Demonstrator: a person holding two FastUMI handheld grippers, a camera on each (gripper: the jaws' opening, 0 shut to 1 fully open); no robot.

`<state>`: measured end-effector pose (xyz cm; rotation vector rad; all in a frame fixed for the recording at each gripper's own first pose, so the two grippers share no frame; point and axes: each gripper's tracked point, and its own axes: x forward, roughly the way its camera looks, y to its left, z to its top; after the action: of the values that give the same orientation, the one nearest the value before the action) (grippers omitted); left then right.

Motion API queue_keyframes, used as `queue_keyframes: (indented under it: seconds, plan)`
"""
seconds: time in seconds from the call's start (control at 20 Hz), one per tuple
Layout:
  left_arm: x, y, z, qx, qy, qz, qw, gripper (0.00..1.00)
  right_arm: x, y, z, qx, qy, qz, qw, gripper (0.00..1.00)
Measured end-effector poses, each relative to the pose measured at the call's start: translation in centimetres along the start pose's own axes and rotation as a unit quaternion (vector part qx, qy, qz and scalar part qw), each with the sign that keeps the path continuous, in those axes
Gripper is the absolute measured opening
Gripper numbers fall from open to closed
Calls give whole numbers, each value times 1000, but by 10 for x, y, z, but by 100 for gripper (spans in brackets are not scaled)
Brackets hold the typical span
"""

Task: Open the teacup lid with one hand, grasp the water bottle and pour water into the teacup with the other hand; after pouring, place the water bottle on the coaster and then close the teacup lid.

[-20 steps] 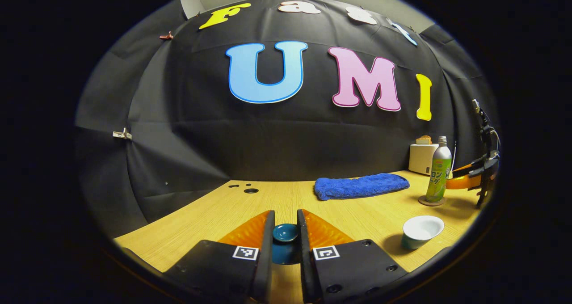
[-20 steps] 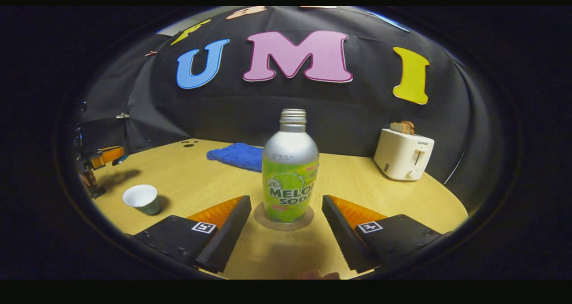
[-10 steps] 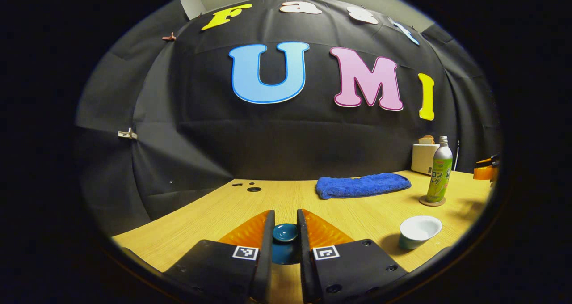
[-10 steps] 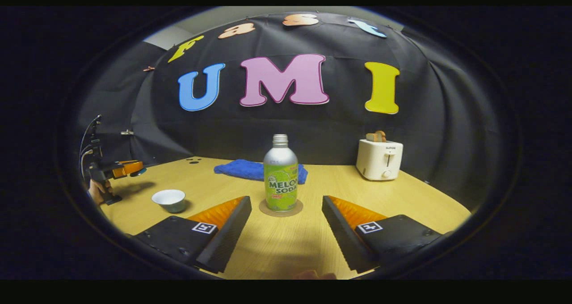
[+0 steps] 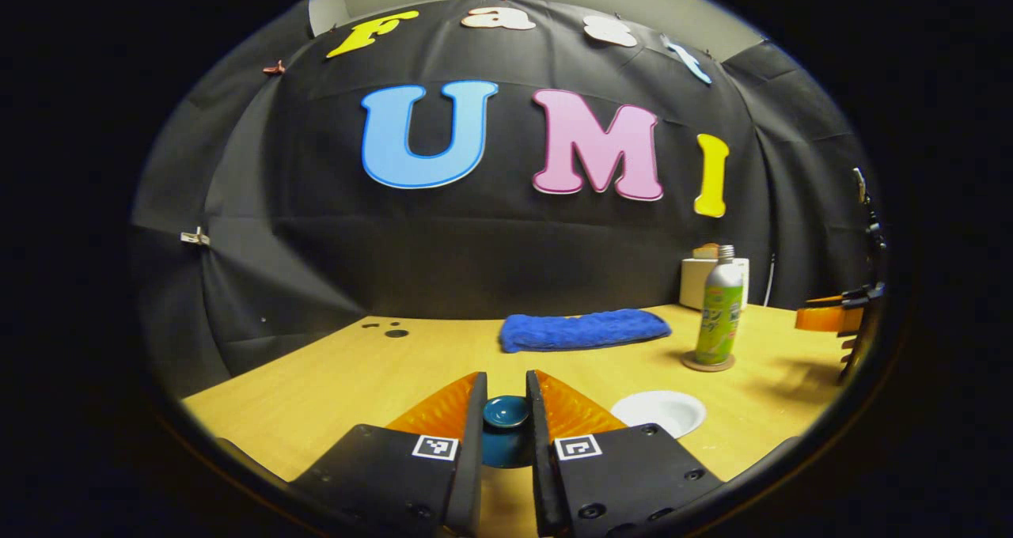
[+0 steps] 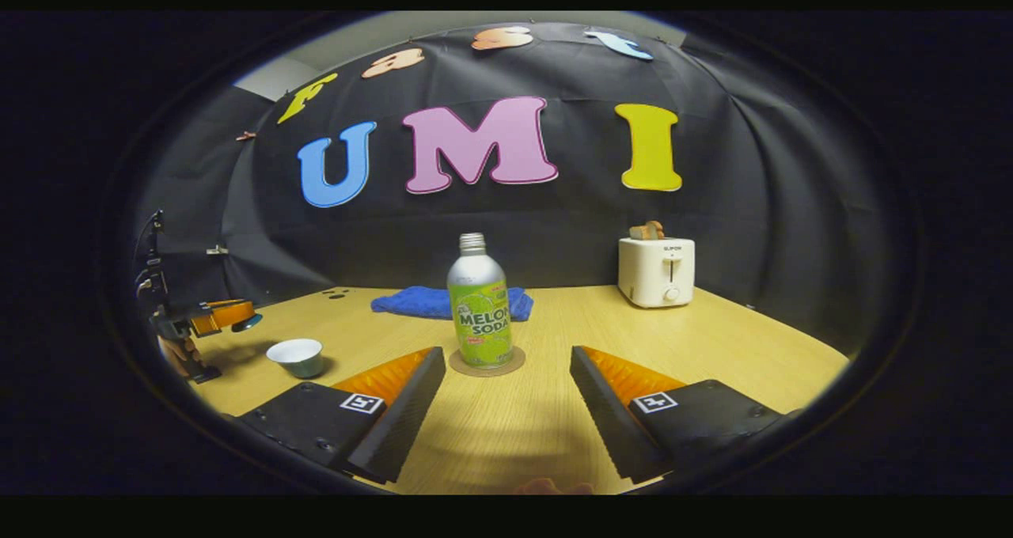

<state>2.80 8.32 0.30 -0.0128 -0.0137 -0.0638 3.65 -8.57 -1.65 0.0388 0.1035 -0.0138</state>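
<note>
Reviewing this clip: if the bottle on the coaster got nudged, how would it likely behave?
The bottle is tall and narrow on a small coaster, so a high push would probably tip it rather than slide it. Its smooth metal shoulder looks slippery; the labelled body seems the safer grip. Round, it would likely roll if it fell.

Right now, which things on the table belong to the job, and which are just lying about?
Job:
- teacup, uncovered
- teacup lid, pinched in the left gripper
- water bottle upright on its coaster
- right gripper, open

Lying about:
- blue towel
- toaster with toast
</note>
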Motion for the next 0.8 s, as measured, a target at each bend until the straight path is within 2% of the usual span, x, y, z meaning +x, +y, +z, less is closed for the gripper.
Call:
queue_keyframes:
  seconds: [0.15,0.35,0.6,0.8]
  plan:
    - [-2,-43,11,3,-4,-42,999,30,3,-3,-3,6,-1,1,1000,98]
    - [5,-81,15,15,6,-75,997,31,3,-2,0,9,-8,2,1000,98]
    - [18,-98,-4,27,37,-77,996,31,-1,-7,12,-16,-53,-19,998,99]
    - [23,-102,-11,12,46,-79,996,30,1,-2,11,-22,-49,-15,998,99]
